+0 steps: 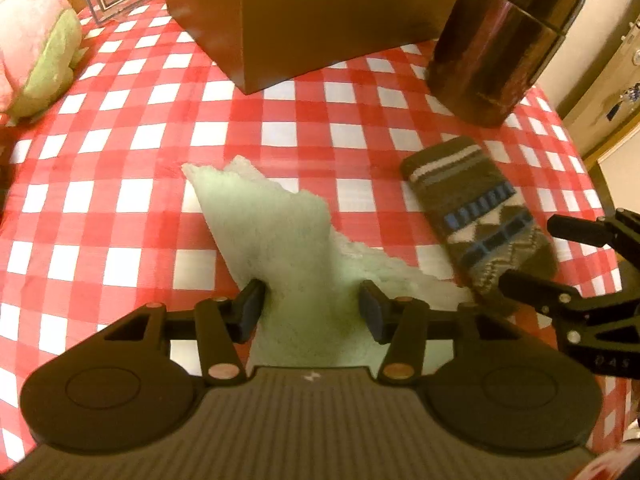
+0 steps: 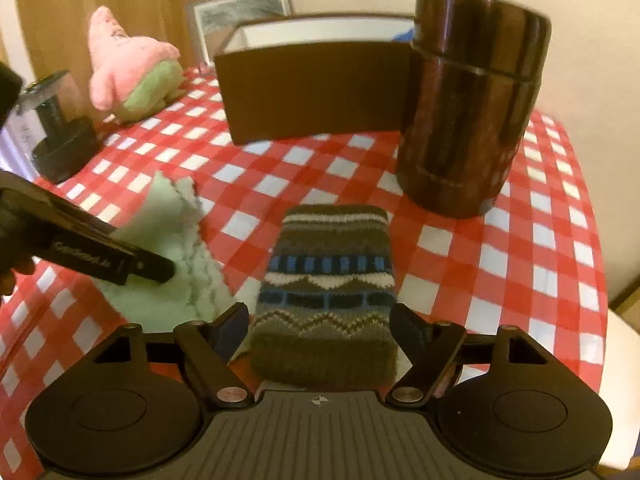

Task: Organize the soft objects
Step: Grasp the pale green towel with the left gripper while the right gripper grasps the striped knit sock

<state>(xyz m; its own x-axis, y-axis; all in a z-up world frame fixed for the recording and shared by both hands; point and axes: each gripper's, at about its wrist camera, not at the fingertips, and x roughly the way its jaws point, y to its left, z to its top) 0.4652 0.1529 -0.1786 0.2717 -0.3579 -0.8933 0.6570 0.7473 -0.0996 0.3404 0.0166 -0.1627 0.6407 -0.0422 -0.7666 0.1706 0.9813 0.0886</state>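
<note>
Left gripper (image 1: 312,306) apart, pads (image 1: 250,306) straddling the near end of the green cloth (image 1: 260,220) without visibly pressing on it. Right gripper (image 2: 320,330) apart too, jaws wide on either side of the patterned sock (image 2: 326,280), clear gaps showing beside the knit. Nothing clamped in either one.

Both soft pieces lying flat on the checked tabletop (image 1: 120,160), cloth to the left, sock just beside it on the right, near corners close or maybe overlapping; hard to say which. Pink and green plush toy (image 2: 128,68) sitting well apart at the far left edge, near a small black stand (image 2: 60,148). Brown box (image 2: 312,80) open at the top, standing at the back of the tabletop, with a dark shiny canister (image 2: 468,108) just beside it on the right. Picture frame (image 2: 244,8) propped behind the box.

Judging by the layout: little of the tidying done so far. Three soft things out on the tabletop, none seen inside the box, though most of the box's inside is hidden from both views. A blue scrap peeking over the far right rim, too small to identify. Probably the box as the destination, so cloth, sock and plush all left to gather. Both grippers lined up for a pick, neither pick made yet.
</note>
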